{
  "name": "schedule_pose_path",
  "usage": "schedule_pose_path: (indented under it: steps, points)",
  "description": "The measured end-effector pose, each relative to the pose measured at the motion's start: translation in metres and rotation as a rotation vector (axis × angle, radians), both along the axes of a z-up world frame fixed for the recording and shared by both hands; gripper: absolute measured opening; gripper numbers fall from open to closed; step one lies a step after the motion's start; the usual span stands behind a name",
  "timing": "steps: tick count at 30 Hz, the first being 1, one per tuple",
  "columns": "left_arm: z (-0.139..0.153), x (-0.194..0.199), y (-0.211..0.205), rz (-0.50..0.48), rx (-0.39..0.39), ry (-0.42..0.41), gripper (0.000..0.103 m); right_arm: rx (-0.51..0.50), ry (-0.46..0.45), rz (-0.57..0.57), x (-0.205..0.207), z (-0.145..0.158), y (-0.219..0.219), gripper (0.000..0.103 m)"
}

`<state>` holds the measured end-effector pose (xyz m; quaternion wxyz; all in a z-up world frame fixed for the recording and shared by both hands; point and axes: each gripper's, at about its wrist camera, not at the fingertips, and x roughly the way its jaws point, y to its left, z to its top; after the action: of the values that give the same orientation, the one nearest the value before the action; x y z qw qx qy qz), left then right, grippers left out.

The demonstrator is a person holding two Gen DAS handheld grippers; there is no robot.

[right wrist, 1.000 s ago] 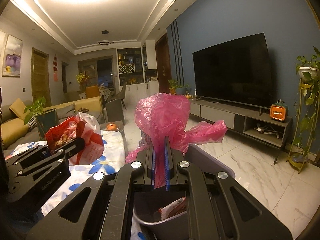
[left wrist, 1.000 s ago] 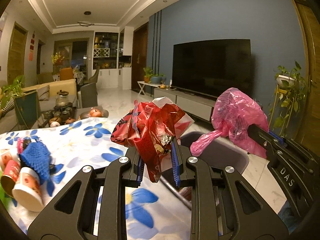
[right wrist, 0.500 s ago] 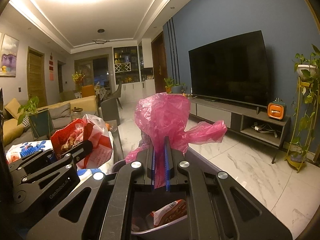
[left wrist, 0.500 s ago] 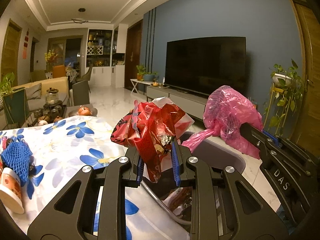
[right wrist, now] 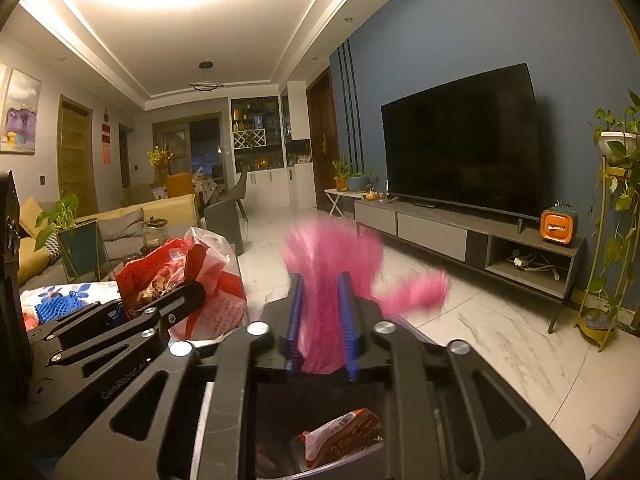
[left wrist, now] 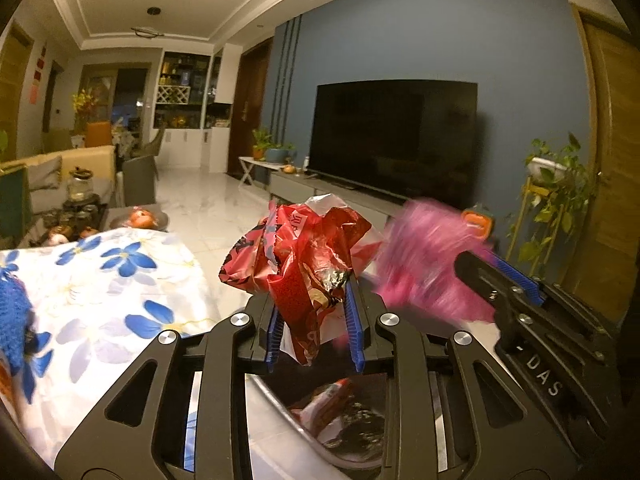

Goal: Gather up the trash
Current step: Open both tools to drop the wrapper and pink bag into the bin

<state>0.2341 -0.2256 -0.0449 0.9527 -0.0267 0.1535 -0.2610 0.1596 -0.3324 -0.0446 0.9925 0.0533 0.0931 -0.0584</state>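
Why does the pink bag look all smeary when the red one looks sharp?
In the right wrist view the pink bag is streaked with motion blur between the right claw fingers, while the TV behind stays crisp. In the left wrist view the pink bag is smeared too, but the red bag in the left claw is sharp. Both views bend at the edges: fisheye.

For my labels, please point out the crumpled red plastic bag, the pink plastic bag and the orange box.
crumpled red plastic bag (left wrist: 304, 256), left wrist view, upper folds.
pink plastic bag (right wrist: 328, 256), right wrist view, blurred top.
orange box (right wrist: 557, 227), right wrist view, front face.
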Motion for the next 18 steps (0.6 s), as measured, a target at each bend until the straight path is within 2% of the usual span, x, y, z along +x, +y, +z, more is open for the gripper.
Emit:
schedule_pose_path:
  steps: [2,4,6,8,9,12,18]
  points:
    - [-0.001,0.002,-0.001,-0.008,-0.004,0.002,0.029,0.004,0.003,-0.002,0.002,0.0,-0.002,0.028]
    - [-0.004,0.003,-0.001,-0.015,0.003,0.003,0.035,0.012,0.007,-0.012,0.002,0.001,-0.004,0.029]
    - [-0.006,0.003,-0.001,-0.012,0.004,0.001,0.049,0.017,0.007,-0.02,0.001,0.001,-0.006,0.033]
    - [-0.007,0.002,0.0,-0.008,0.005,0.001,0.053,0.021,0.004,-0.026,-0.002,0.0,-0.007,0.041]
    - [-0.008,0.003,0.002,0.003,0.01,0.004,0.059,0.022,0.003,-0.028,-0.002,0.0,-0.007,0.042]
    - [-0.01,0.001,0.007,0.017,0.01,0.007,0.068,0.026,0.006,-0.031,-0.005,0.0,-0.006,0.042]
    - [-0.011,-0.005,0.025,0.077,0.004,0.022,0.08,0.036,0.017,-0.034,-0.008,-0.001,-0.002,0.05]
